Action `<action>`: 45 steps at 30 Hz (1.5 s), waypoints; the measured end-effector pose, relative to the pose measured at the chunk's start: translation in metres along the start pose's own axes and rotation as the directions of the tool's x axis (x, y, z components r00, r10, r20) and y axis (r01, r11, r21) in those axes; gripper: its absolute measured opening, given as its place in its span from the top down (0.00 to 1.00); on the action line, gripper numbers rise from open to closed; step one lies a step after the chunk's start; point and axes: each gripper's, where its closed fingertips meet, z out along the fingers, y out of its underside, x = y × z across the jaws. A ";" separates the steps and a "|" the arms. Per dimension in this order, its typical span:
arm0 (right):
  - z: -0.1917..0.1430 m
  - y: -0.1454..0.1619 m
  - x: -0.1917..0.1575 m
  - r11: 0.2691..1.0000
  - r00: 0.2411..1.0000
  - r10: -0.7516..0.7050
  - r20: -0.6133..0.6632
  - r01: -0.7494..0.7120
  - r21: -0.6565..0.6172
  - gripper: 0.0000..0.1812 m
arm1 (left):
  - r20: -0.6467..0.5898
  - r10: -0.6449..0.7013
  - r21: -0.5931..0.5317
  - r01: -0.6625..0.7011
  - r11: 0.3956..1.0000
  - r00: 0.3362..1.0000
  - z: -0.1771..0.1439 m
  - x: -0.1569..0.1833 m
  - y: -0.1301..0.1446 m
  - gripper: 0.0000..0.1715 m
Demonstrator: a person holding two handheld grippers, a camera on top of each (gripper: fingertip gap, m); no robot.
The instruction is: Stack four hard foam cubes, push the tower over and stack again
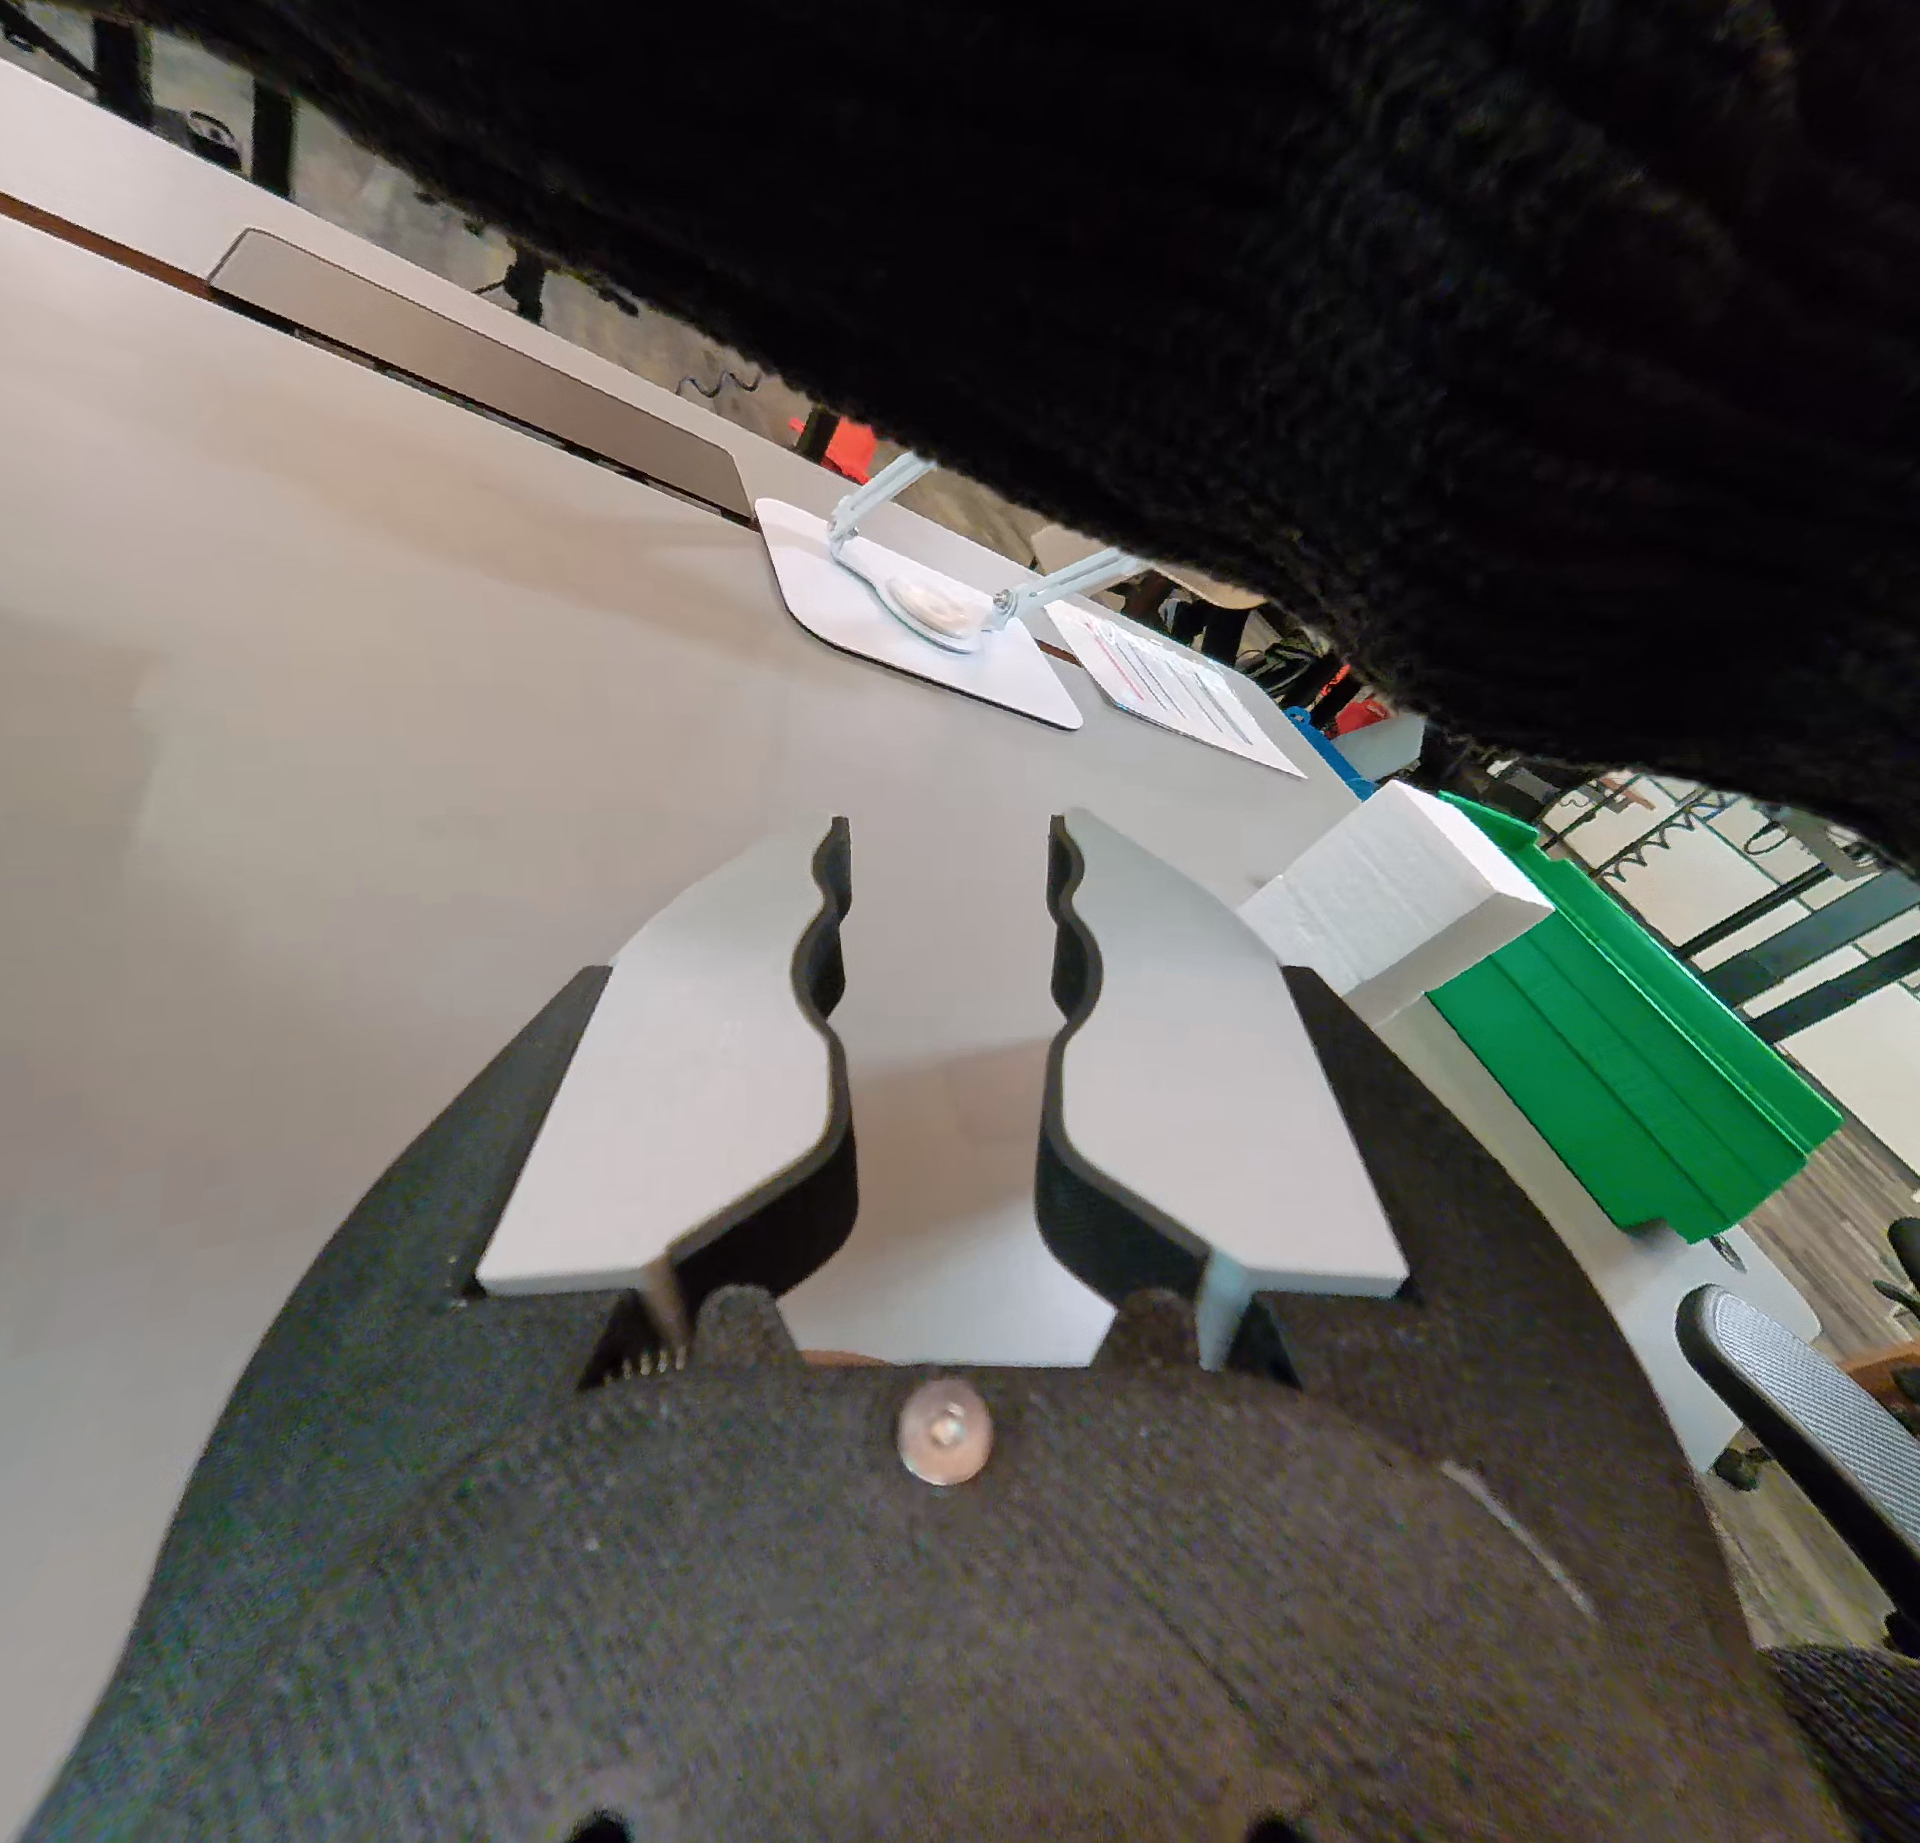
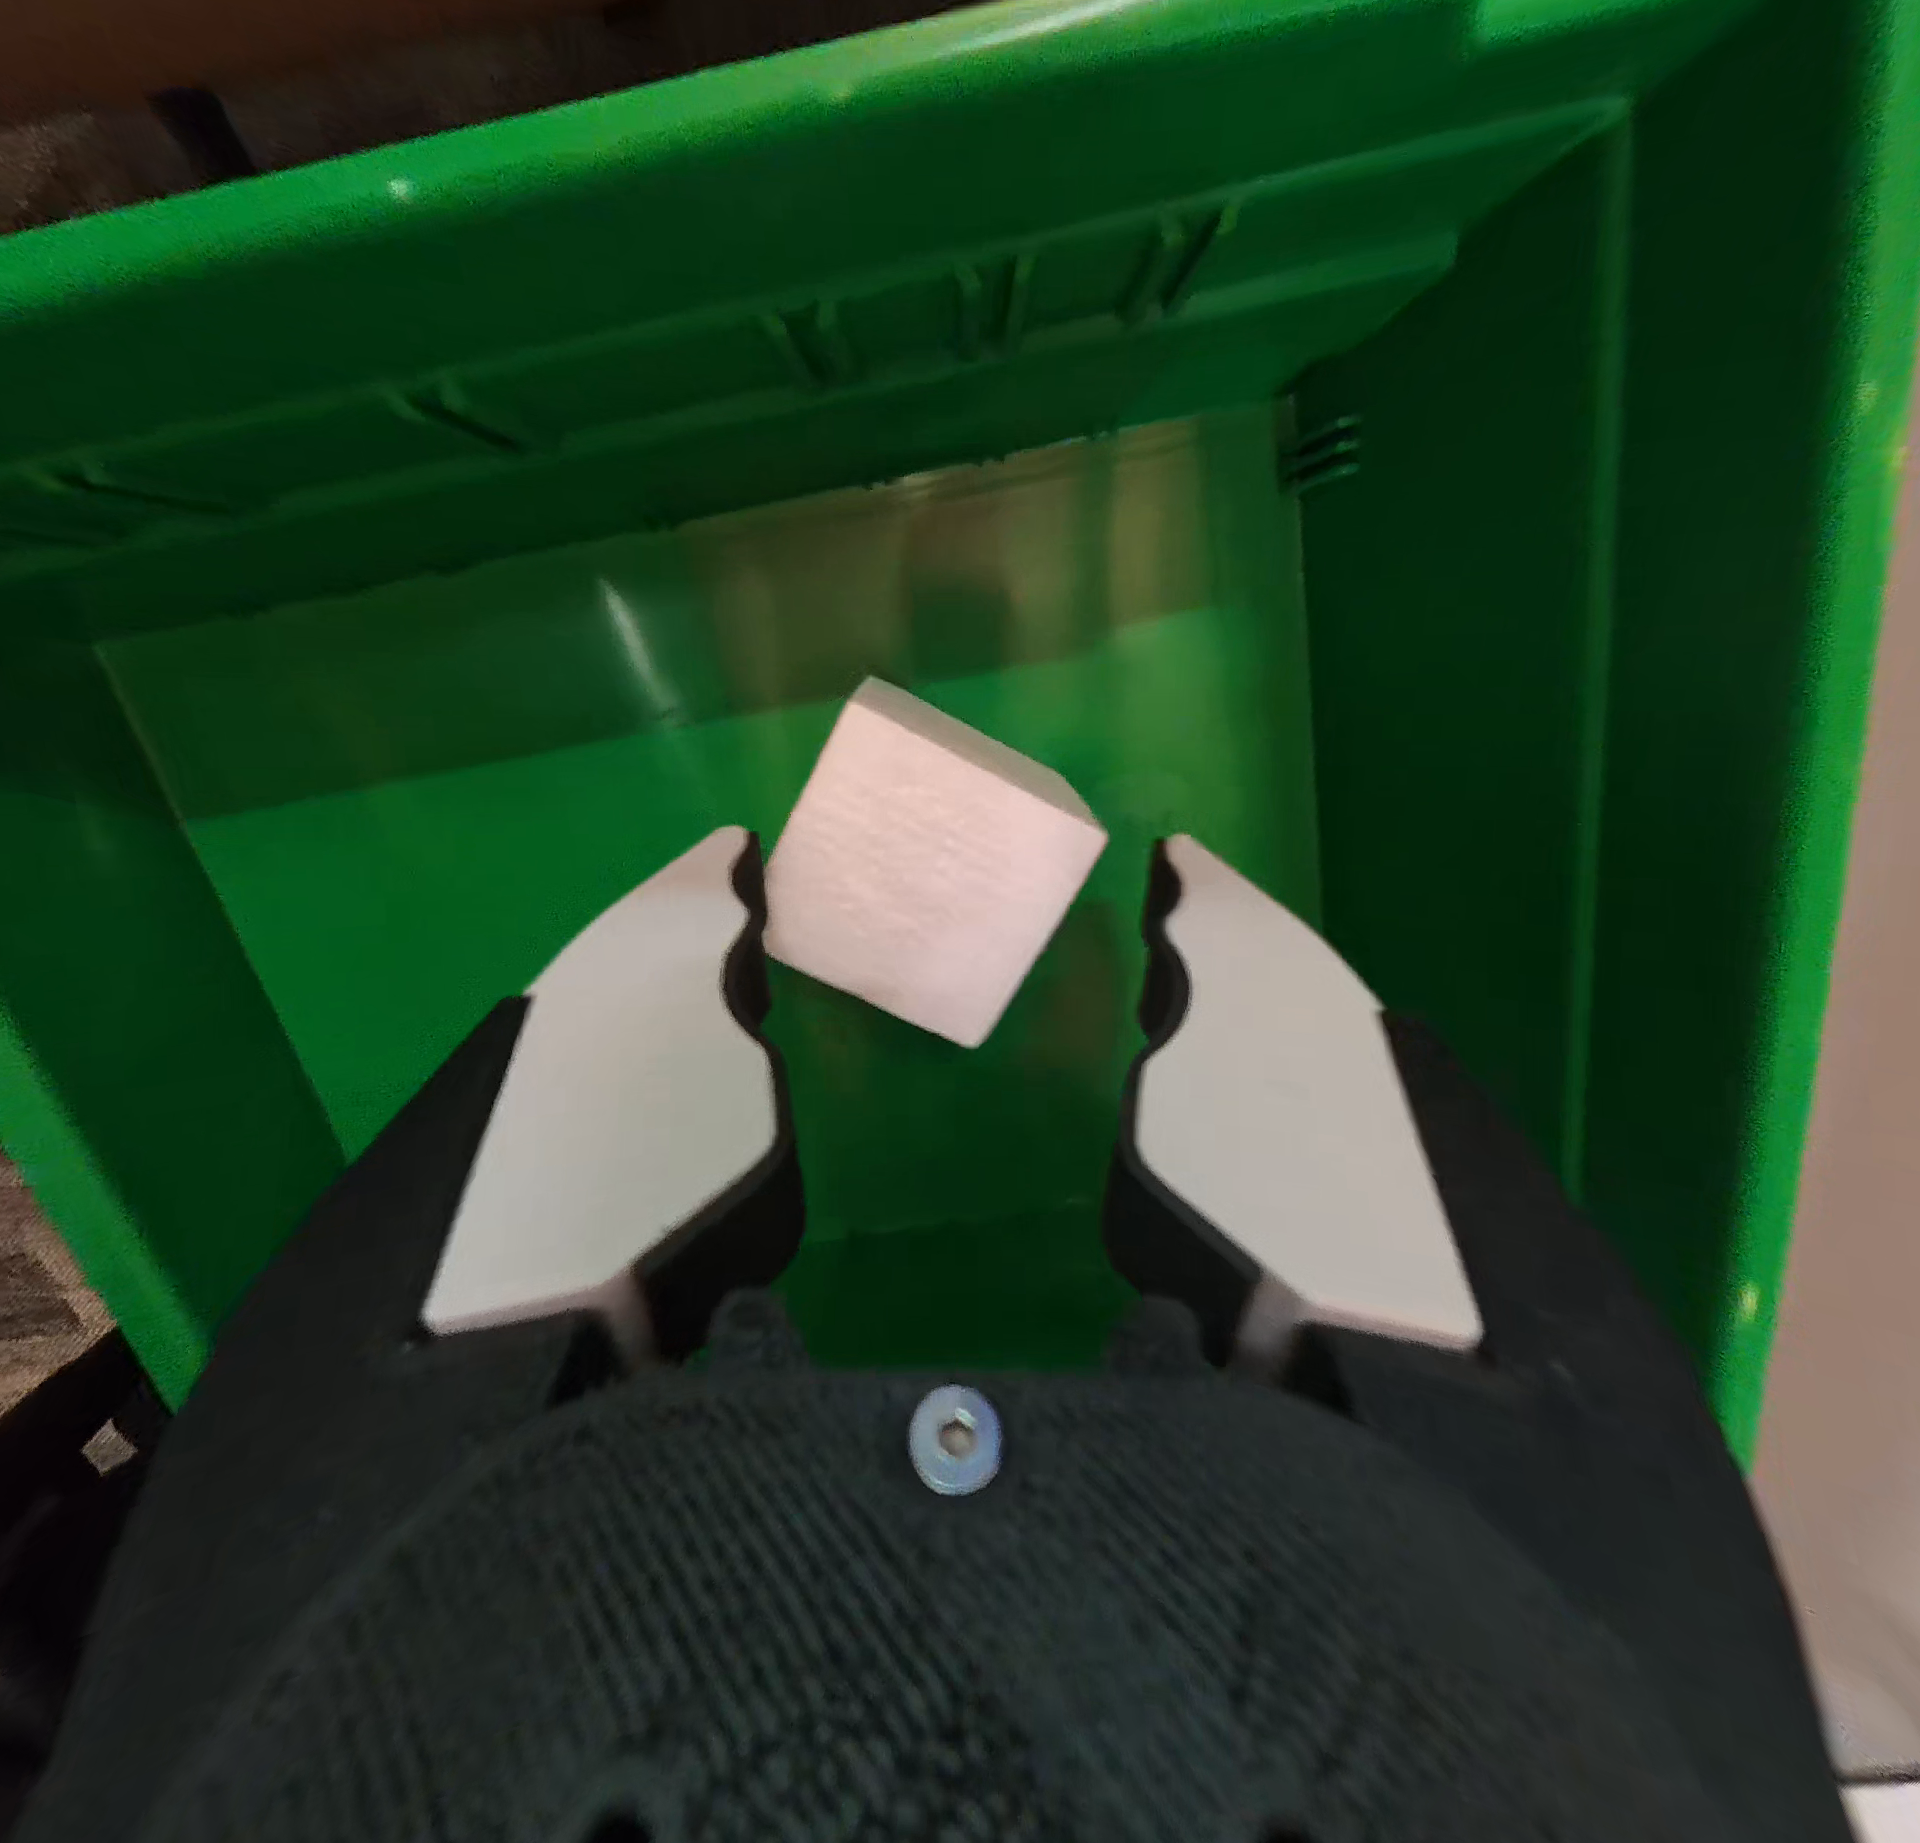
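In the right wrist view a white foam cube (image 2: pixel 925 884) lies inside a green bin (image 2: pixel 1455 754), turned corner-on. My right gripper (image 2: pixel 951 858) is open, reaching down into the bin with a finger on each side of the cube; its left fingertip is close to the cube's edge, and I cannot tell if it touches. In the left wrist view my left gripper (image 1: pixel 948 837) is open and empty over the pale table (image 1: pixel 364 806). A white foam cube (image 1: pixel 1382 900) stands on the table to its right, against the green bin (image 1: pixel 1621 1045).
A dark sleeve (image 1: pixel 1247 287) fills the top of the left wrist view. A white lamp base (image 1: pixel 914 609) and a printed sheet (image 1: pixel 1174 681) lie farther back on the table. A grey strip (image 1: pixel 468 370) runs along the table. An office chair (image 1: pixel 1808 1419) stands beyond the table edge. Left tips to right tips: about 35 cm.
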 end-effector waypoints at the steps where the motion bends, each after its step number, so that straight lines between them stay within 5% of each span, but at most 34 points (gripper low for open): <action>1: -0.001 0.002 -0.001 1.000 1.000 -0.010 0.009 0.010 -0.010 0.66 | -0.001 -0.003 -0.001 0.003 1.000 1.000 0.000 0.000 0.000 0.78; 13: -0.034 0.018 -0.031 0.936 0.926 -0.348 0.147 0.353 -0.007 0.67 | -0.005 -0.007 0.000 0.007 1.000 1.000 0.000 0.000 0.000 0.78; 21: -0.150 0.052 -0.056 0.859 0.841 -0.511 0.177 0.493 0.138 0.67 | -0.021 -0.001 -0.021 0.001 1.000 1.000 0.002 0.005 0.004 0.78; 26: -0.243 0.128 -0.056 0.806 0.792 -0.590 0.157 0.565 0.179 0.67 | -0.021 0.022 -0.032 -0.023 0.999 1.000 0.003 0.009 0.007 0.78; 32: -0.316 0.263 -0.033 0.839 0.835 -0.544 0.085 0.537 0.092 0.67 | -0.059 0.058 -0.053 -0.061 0.997 0.997 0.013 0.026 0.016 0.79; 39: -0.341 0.397 -0.007 0.864 0.864 -0.503 -0.023 0.503 -0.005 0.67 | -0.235 0.132 -0.121 -0.164 0.979 0.963 0.048 0.070 0.038 0.78; 45: -0.328 0.444 0.002 0.891 0.893 -0.450 0.025 0.450 -0.059 0.67 | -0.342 0.044 -0.159 -0.104 0.982 0.939 0.073 0.090 0.045 0.78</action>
